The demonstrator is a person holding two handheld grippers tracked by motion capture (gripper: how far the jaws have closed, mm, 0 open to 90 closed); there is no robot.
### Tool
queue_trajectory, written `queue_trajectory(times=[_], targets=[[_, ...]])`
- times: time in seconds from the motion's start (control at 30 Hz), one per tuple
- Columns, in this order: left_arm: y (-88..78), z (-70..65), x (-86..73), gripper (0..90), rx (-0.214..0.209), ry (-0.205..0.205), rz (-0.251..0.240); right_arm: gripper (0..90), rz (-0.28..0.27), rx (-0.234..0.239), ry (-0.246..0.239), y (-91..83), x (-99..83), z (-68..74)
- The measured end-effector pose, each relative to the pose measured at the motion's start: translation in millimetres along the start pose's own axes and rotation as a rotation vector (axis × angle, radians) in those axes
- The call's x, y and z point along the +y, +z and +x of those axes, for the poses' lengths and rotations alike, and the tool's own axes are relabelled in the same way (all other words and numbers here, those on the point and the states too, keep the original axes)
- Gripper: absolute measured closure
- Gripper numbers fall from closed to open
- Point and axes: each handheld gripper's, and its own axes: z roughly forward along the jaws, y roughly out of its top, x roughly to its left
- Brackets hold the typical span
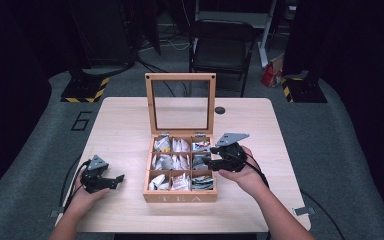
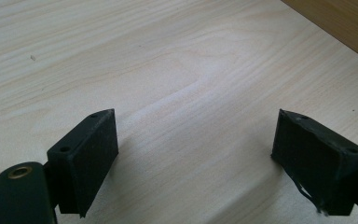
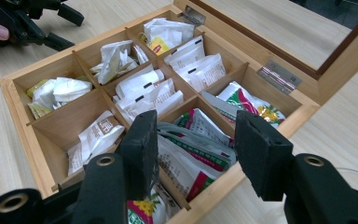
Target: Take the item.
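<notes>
Wooden tea box [image 1: 180, 196] sits mid-counter [image 1: 125, 120], "TEA" on its front wall, glass-paned lid [image 1: 180, 103] hinged back and standing upright. Nine compartments, all holding tea bag sachets: white paper ones [image 3: 142, 91] in the left and centre columns as seen from the high view, green-and-red printed foil packets [image 3: 191, 154] in the right column. Right hand-held gripper [image 1: 214, 156] is at the box's right edge, held by the right hand [image 1: 245, 172], tips over the middle-right compartment; jaws spread apart, nothing between them. In the right gripper view its jaws hover just above the printed packets; cannot tell whether the left pad touches one. Left hand-held gripper [image 1: 115, 179] is on the counter left of the box, apart from it, in the left hand [image 1: 82, 197]; jaws spread wide, nothing but bare wood between them in the left gripper view, box corner [image 2: 340, 23] at upper right. Behind the counter: a black chair [image 1: 222, 47] on grey floor, a "6" marked on the floor at left.
</notes>
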Motion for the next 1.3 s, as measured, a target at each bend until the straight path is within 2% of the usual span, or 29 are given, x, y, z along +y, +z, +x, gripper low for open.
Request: queue_trajectory(times=[0.43, 1.07, 1.3], targets=[[0.0, 0.0, 0.0, 13.8, -0.001, 0.0, 0.0, 54.4, -0.001, 0.034, -0.01, 16.1, 7.2, 11.8], [0.0, 0.1, 0.0, 13.7, -0.001, 0.0, 0.0, 54.5, -0.015, 0.072, -0.028, 37.0, 19.3, 27.1], [-0.1, 0.2, 0.0, 13.7, 0.001, 0.004, 0.001, 57.1, -0.014, 0.092, -0.041, 45.8, 21.3, 32.4]])
